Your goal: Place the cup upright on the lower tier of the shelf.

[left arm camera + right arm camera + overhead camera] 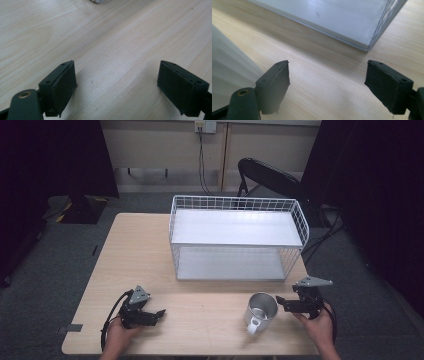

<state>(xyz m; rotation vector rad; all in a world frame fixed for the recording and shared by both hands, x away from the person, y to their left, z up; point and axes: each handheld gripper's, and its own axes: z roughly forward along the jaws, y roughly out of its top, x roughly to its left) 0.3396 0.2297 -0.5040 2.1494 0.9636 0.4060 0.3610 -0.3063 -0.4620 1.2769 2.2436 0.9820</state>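
Note:
A white mug with a shiny inside stands upright near the table's front edge, its handle toward the person. Just to its right my right gripper rests low on the table, open, jaws aimed at the mug's side. In the right gripper view the mug's pale wall blurs the left side, beside the left jaw, and nothing lies between the jaws. My left gripper lies at the front left, open, pointing right. Bare wood shows between its jaws, and the mug's base peeks in at the top edge.
A white wire rack with two flat shelves stands at the back middle of the wooden table; its lower shelf corner shows ahead of the right gripper. A folding chair stands behind the table.

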